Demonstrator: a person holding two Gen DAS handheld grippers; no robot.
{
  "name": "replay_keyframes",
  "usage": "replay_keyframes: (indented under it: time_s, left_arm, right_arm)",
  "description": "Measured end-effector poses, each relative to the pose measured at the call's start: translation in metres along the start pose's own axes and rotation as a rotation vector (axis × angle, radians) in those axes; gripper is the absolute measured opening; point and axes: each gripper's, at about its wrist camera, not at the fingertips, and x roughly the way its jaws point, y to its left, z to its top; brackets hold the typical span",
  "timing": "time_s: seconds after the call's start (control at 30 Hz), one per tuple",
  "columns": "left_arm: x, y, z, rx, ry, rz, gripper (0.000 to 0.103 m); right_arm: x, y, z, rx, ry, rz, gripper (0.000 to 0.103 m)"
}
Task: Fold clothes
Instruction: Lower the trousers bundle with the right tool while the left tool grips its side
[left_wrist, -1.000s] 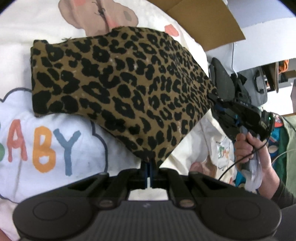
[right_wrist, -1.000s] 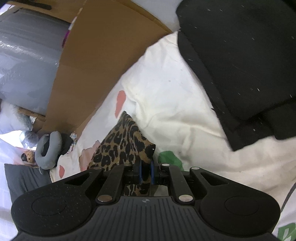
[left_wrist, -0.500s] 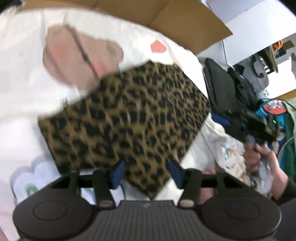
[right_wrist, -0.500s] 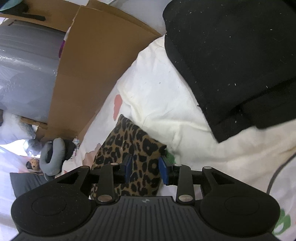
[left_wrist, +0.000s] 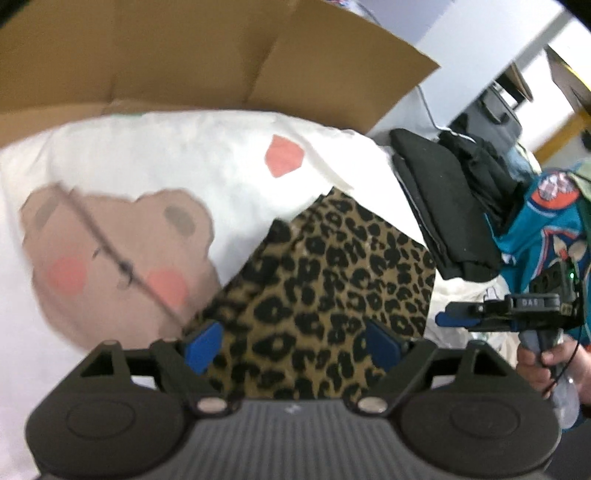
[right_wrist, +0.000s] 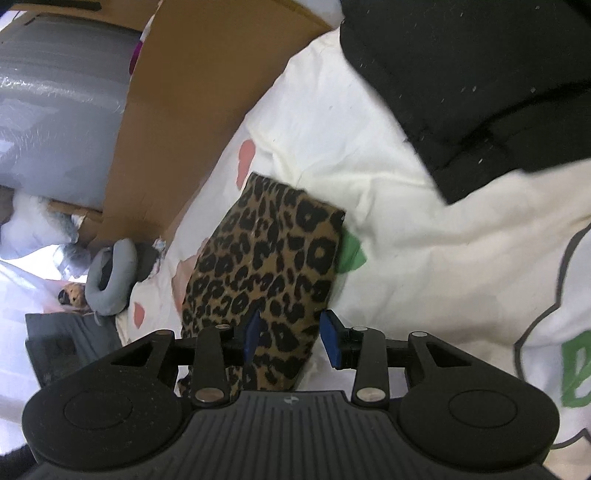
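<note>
Left gripper, jaws just spread wide, hangs over the folded leopard cloth lying on the white blanket; nothing is pinched. Right gripper has also been opening, straddling the cloth's corner loosely. Best to withdraw both straight back, without snagging the fold.

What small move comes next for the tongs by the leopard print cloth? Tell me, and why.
Probably lift both away from the leopard print cloth. It lies folded flat on the white blanket. The left tongs and right tongs have just been opening; the cloth shows between their blue pads, unpressed. That fold looks finished.
</note>
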Motion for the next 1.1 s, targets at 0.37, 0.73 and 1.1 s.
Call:
replay_keyframes:
  time_s: [0.37,0.73,1.1]
  left_arm:
    - [0.039,0.002,0.029,0.048,0.039,-0.017,0.087]
    - [0.07,0.017,0.039,0.027,0.079,-0.067,0.09]
    - [0.071,0.034,0.035,0.065,0.045,-0.11,0.052]
  right_arm:
    - [0.023,-0.002,-0.014,0.03,0.01,0.025,0.06]
    - [0.043,-0.001,-0.02,0.034,-0.009,0.053,0.052]
    - [0.043,-0.004,-0.018,0.082,-0.01,0.063,0.027]
